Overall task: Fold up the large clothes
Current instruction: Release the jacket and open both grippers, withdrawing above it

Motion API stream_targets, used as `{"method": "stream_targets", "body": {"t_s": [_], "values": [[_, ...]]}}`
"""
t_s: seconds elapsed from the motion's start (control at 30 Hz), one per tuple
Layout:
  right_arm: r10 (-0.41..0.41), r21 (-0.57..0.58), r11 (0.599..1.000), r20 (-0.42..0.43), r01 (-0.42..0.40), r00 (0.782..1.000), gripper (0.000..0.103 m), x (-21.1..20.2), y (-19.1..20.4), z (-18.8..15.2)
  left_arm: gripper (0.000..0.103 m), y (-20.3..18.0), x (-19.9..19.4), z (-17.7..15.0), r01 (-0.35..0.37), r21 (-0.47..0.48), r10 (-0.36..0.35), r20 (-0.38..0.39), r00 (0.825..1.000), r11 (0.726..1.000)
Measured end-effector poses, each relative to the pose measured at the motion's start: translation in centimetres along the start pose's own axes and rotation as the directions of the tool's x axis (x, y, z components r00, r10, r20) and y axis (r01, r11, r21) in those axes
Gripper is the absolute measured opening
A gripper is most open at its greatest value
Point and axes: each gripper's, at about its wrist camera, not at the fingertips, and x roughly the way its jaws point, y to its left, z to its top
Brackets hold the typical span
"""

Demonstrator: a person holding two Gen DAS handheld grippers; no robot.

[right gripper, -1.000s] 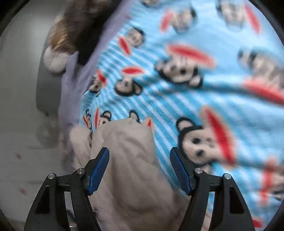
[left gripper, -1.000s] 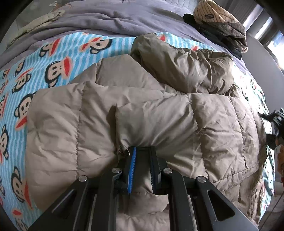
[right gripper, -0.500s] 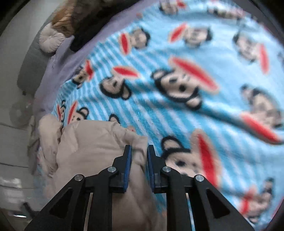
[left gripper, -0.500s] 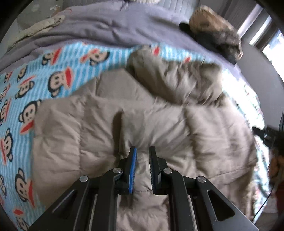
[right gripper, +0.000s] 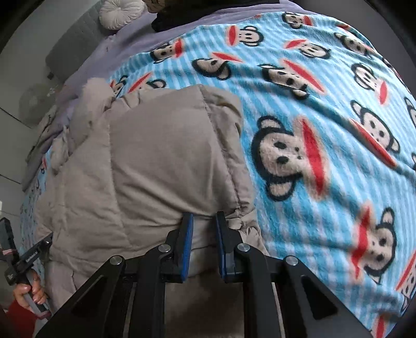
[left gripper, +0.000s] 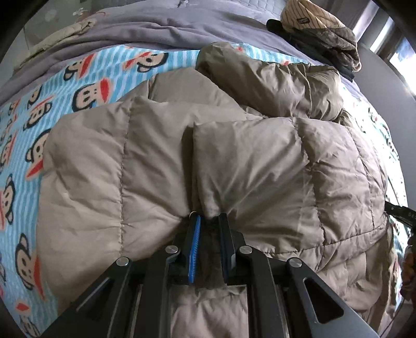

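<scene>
A beige quilted puffer jacket point(left gripper: 260, 169) lies crumpled on a blue striped monkey-print blanket point(left gripper: 98, 75). My left gripper point(left gripper: 209, 217) is shut on a fold of the jacket near its middle seam, fabric pinched between the blue pads. In the right wrist view the jacket point(right gripper: 156, 156) covers the left half, on the blanket point(right gripper: 325, 104). My right gripper point(right gripper: 204, 214) is shut on the jacket's stitched edge. A person's hand holding the left gripper's handle point(right gripper: 26, 260) shows at the lower left.
A grey-purple duvet point(left gripper: 156, 28) lies beyond the blanket. A pile of folded clothes with a striped cap point(left gripper: 319, 28) sits at the far right. A round white cushion point(right gripper: 121, 13) rests by the grey bed frame point(right gripper: 72, 49). Floor lies past the bed's edge.
The right gripper's jaws went from wide apart to shut on the jacket's edge, and it rolled and shifted across the blanket. The left gripper kept its grip on the jacket.
</scene>
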Motion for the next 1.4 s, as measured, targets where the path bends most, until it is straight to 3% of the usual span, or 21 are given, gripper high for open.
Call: {"method": "stream_targets", "body": {"t_s": [0.13,0.37,0.63,0.67,0.7,0.73,0.8,0.93,1.03,1.17,1.23,1.33,1.37,1.4], "values": [[-0.017,0.012,1.000,-0.004,0.017,1.000,0.019,-0.9,0.7,-0.3,0.015,-0.1,-1.8,-0.1,-0.034,-0.022,0.034,-0.003,0.999,0.999],[0.018,0.052,0.999,-0.009,-0.018,1.000,0.021,-4.7,0.1,-2.1,0.015,0.1,-4.9,-2.0,-0.052,-0.049,0.052,-0.009,0.999,0.997],[0.060,0.054,0.997,-0.053,-0.057,0.997,0.023,-6.3,0.6,-5.2,0.017,-1.6,-6.8,-5.0,-0.093,-0.037,0.093,-0.014,0.996,0.995],[0.063,0.050,0.997,-0.060,-0.060,0.996,0.028,-6.3,0.7,-5.6,0.044,-1.8,-7.0,-5.3,-0.095,-0.040,0.094,-0.015,0.995,0.995],[0.067,0.049,0.997,-0.067,-0.064,0.996,0.031,-6.3,0.7,-5.8,0.082,-1.9,-7.4,-5.6,-0.095,-0.051,0.094,-0.007,0.996,0.994],[0.073,0.048,0.996,-0.073,-0.070,0.995,0.034,-6.4,0.7,-6.1,0.089,-2.1,-8.0,-6.1,-0.092,-0.069,0.094,0.025,0.995,0.993],[0.084,0.042,0.996,-0.078,-0.081,0.993,0.035,-6.5,0.6,-6.4,0.090,-2.6,-8.9,-6.5,-0.079,-0.073,0.083,0.053,0.995,0.994],[0.103,0.025,0.995,-0.090,-0.101,0.991,0.037,-6.9,0.4,-6.9,0.092,-3.8,-9.1,-7.5,-0.099,-0.084,0.101,0.026,0.995,0.992],[0.115,0.012,0.993,-0.094,-0.114,0.989,0.047,-7.2,0.3,-7.2,0.092,-4.9,-9.6,-8.5,-0.121,-0.079,0.124,0.034,0.992,0.989],[0.140,0.006,0.990,-0.089,-0.140,0.986,0.074,-7.9,-0.1,-7.8,0.093,-6.1,-9.6,-9.9,-0.139,-0.076,0.140,0.005,0.990,0.987],[0.153,0.023,0.988,-0.093,-0.152,0.984,0.081,-8.1,-0.5,-8.3,0.093,-6.3,-9.7,-10.7,-0.145,-0.080,0.145,-0.012,0.989,0.986],[0.167,0.036,0.986,-0.081,-0.164,0.983,0.082,-8.5,-0.8,-9.1,0.094,-6.4,-10.0,-11.6,-0.136,-0.092,0.134,-0.028,0.991,0.986],[0.166,0.035,0.986,-0.075,-0.164,0.983,0.082,-8.6,-0.8,-9.4,0.103,-6.4,-10.1,-11.9,-0.131,-0.098,0.129,-0.034,0.991,0.986],[0.166,0.032,0.986,-0.065,-0.164,0.984,0.082,-8.8,-0.7,-9.8,0.103,-6.4,-10.3,-12.1,-0.131,-0.102,0.129,-0.032,0.991,0.986]]}}
